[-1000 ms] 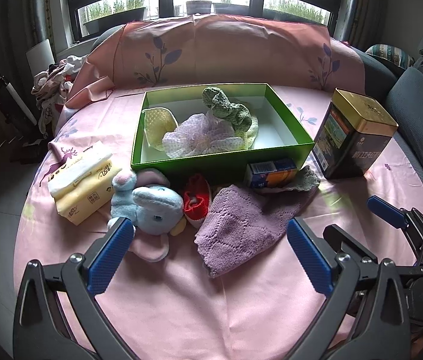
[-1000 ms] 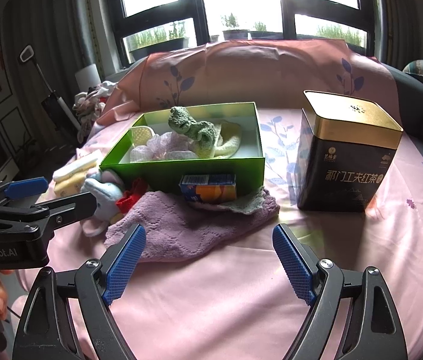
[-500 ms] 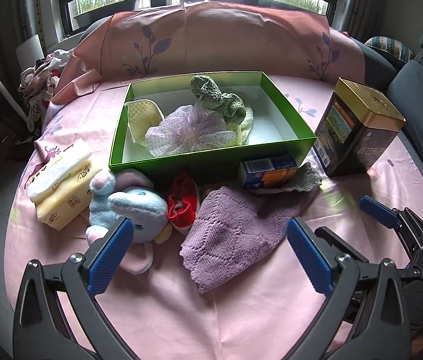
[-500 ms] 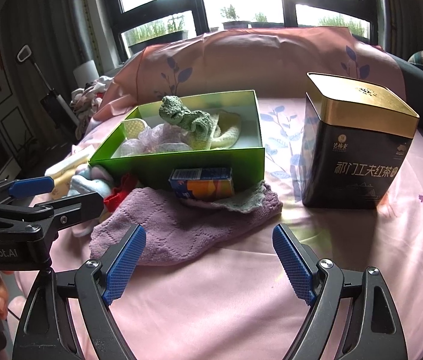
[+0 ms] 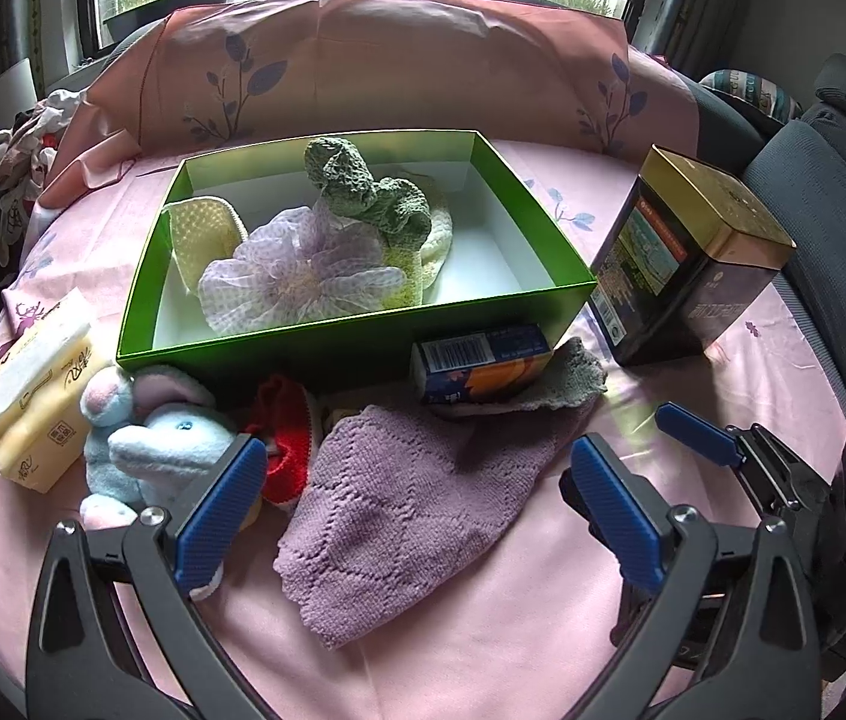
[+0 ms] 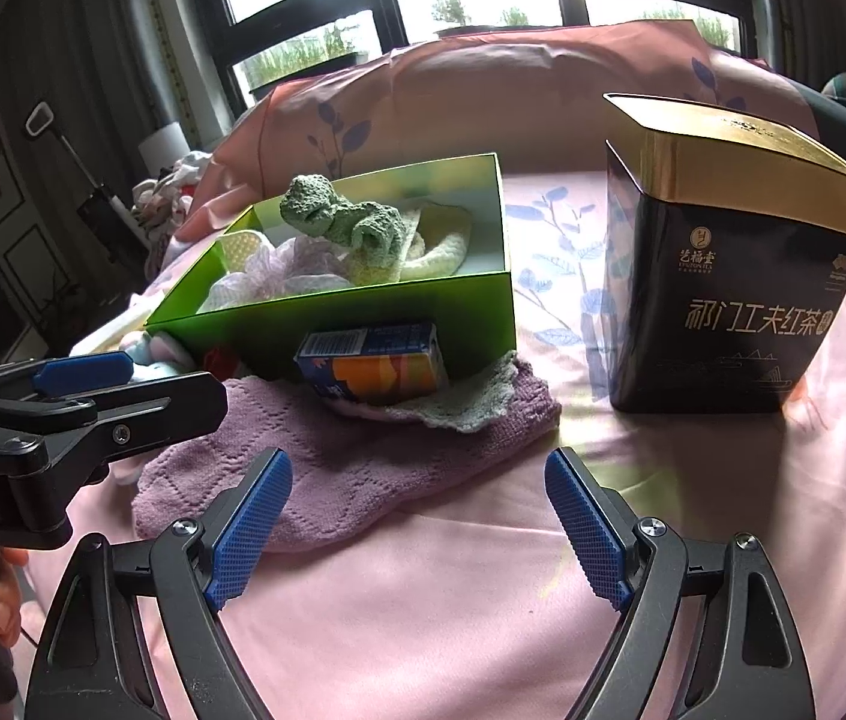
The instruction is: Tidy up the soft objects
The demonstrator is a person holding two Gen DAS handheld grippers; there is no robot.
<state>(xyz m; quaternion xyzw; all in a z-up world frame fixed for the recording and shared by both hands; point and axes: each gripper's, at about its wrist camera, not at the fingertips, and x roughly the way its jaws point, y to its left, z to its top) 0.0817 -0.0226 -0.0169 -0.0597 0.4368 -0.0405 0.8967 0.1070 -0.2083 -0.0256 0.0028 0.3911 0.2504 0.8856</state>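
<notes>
A purple knitted cloth (image 5: pixel 417 504) (image 6: pixel 339 468) lies flat on the pink sheet in front of a green box (image 5: pixel 357 330) (image 6: pixel 363 324). Inside the box are a green crocheted toy (image 5: pixel 363 192) (image 6: pixel 339 222), a lilac mesh puff (image 5: pixel 303 276) and cream knitted pieces. A blue plush elephant (image 5: pixel 153 450) and a red knitted item (image 5: pixel 285 450) lie left of the cloth. My left gripper (image 5: pixel 417 492) hangs open over the cloth, holding nothing. Over the cloth's near right edge my right gripper (image 6: pixel 417 516) is open and empty too.
An orange-and-blue carton (image 5: pixel 483 360) (image 6: pixel 375 360) rests on a grey doily (image 5: pixel 573 378) against the box front. A black and gold tea tin (image 5: pixel 687 264) (image 6: pixel 729 264) stands to the right. A yellow tissue pack (image 5: pixel 33 396) lies far left. Pillows line the back.
Both grippers have moved forward and down toward the purple cloth, so the box and cloth look larger. Both jaws stay equally wide.
</notes>
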